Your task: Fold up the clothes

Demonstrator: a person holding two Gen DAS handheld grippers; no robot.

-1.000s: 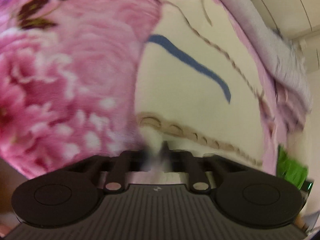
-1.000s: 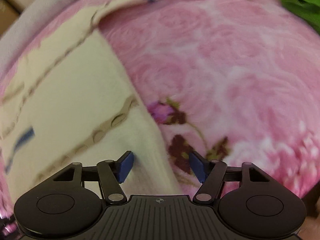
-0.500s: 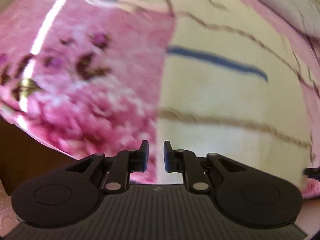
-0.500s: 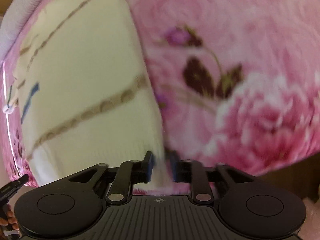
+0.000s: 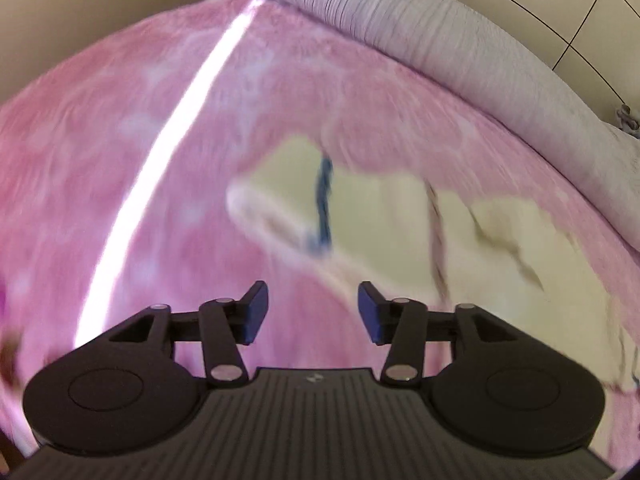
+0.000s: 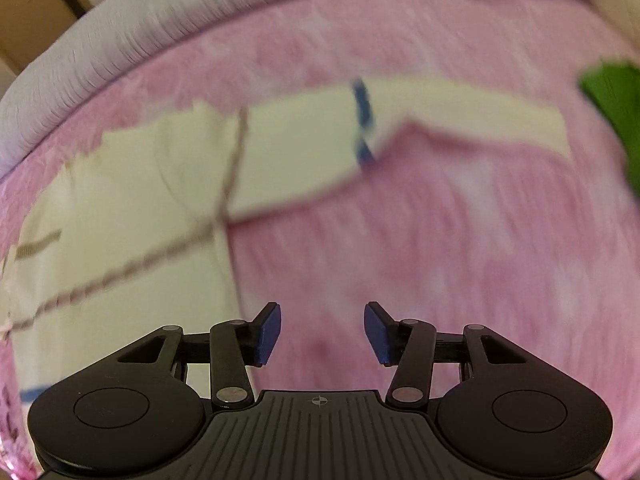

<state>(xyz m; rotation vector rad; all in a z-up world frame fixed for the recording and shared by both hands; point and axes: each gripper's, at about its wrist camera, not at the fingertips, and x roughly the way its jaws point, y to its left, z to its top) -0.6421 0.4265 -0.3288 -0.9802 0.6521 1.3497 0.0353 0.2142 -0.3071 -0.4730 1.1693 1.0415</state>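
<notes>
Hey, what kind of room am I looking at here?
Most likely a bedroom: a cream garment lies spread on a pink fleece blanket covering a bed, with a grey padded headboard behind.

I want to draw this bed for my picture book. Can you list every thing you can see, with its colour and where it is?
Sweater: one, cream with brown lines and a blue stripe, lying on the blanket with a sleeve stretched out.
Blanket: one, pink with flowers, covering the bed.
Bedding: one, grey and ribbed, along the far edge of the blanket.
Green cloth: one, bright green, at the right edge of the right view; too blurred to say what it is.
Left gripper: one, black with blue pads, open and empty above the blanket.
Right gripper: one, black with blue pads, open and empty above the blanket.
</notes>
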